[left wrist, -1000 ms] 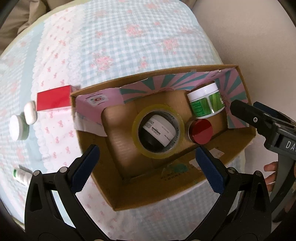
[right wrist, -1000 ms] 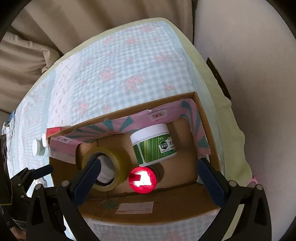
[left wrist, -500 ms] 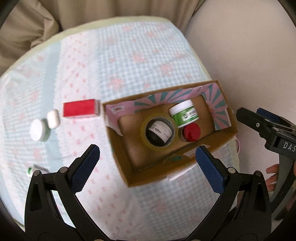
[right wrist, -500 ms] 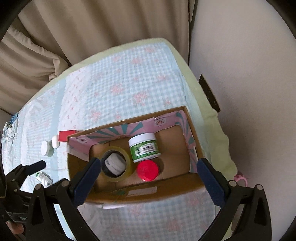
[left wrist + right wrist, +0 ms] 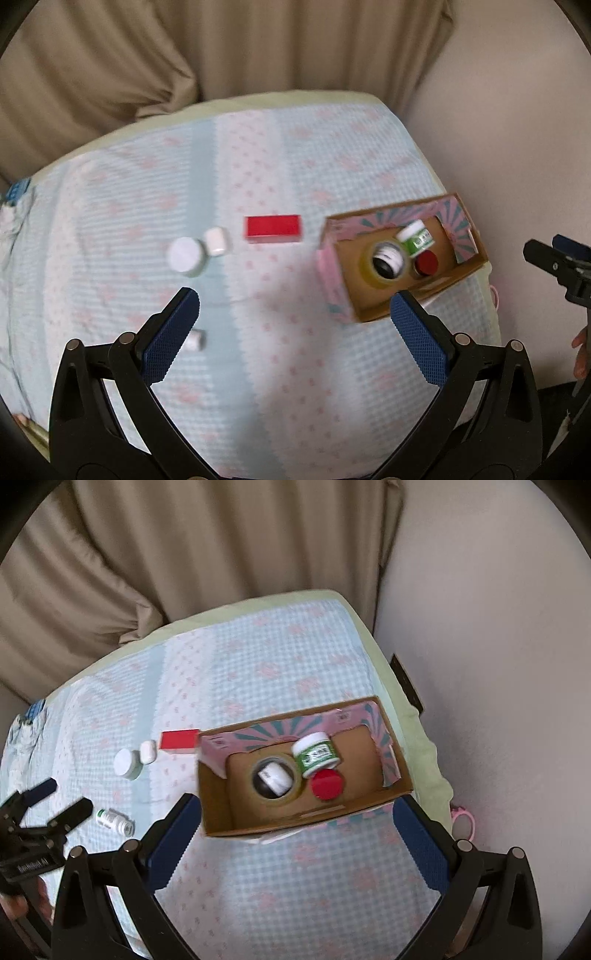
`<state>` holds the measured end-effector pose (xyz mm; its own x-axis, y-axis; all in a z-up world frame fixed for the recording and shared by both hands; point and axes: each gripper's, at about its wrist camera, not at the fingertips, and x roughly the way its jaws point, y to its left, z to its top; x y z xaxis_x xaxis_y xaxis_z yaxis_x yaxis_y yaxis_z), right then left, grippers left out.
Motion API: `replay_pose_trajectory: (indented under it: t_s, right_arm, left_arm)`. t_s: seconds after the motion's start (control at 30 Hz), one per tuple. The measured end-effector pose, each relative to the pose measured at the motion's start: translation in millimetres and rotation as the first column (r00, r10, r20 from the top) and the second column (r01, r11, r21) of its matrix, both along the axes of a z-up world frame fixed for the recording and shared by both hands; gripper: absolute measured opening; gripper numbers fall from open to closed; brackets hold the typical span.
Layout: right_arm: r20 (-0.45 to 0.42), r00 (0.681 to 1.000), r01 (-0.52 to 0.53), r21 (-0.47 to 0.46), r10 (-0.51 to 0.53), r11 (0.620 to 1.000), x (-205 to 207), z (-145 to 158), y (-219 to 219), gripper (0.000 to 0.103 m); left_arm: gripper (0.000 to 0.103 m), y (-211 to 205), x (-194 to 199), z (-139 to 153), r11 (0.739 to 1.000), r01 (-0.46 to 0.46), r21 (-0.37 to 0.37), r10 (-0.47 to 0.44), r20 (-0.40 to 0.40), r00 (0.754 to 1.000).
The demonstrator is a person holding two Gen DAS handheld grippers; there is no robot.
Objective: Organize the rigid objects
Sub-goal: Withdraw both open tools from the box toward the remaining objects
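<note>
Both grippers are hanging high over the bed right now, left gripper (image 5: 291,317) and right gripper (image 5: 295,830) each spread wide and carrying nothing, so this looks like the gap between pickups. Nearest, a small bottle (image 5: 114,820) is lying on its side on the blanket (image 5: 258,369), probably the easiest next grab for the left one. Further out, a white jar (image 5: 185,256), a little white case (image 5: 217,240) and a red box (image 5: 272,229) are waiting outside the cardboard box (image 5: 214,794), which is already holding a tape roll (image 5: 275,780) and two jars.
</note>
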<state>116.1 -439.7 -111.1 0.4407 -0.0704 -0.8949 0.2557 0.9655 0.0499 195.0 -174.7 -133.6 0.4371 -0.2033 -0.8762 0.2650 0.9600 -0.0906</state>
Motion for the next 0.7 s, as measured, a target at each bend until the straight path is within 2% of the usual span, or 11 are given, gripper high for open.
replay_pose_trajectory:
  t_s: [0.13, 0.27, 0.33, 0.5, 0.7]
  right_arm:
    - [0.024, 0.999, -0.044, -0.030, 0.044, 0.999, -4, 19, 51, 0.103]
    - [0.040, 0.995, -0.091, -0.047, 0.093, 0.995, -4, 27, 101, 0.103]
    - [0.031, 0.993, -0.112, -0.051, 0.114, 0.992, 0, 25, 124, 0.103]
    - [0.022, 0.991, -0.135, -0.033, 0.135, 0.990, 11, 15, 184, 0.103]
    - [0.009, 0.992, -0.128, -0.018, 0.128, 0.992, 31, -5, 241, 0.103]
  left_arm:
    - [0.103, 61, -8, 12, 0.998, -0.055, -0.044, 0.055, 0.001, 0.998]
    - [0.103, 112, -14, 18, 0.998, -0.060, -0.028, 0.061, 0.028, 0.998]
    - [0.103, 129, -14, 19, 0.999, -0.049, -0.020, 0.049, 0.036, 0.998]
    - [0.103, 186, -10, 14, 0.998, -0.017, -0.060, 0.019, 0.028, 0.999]
    - [0.103, 223, 12, -7, 0.999, 0.035, -0.032, -0.034, 0.038, 0.999]
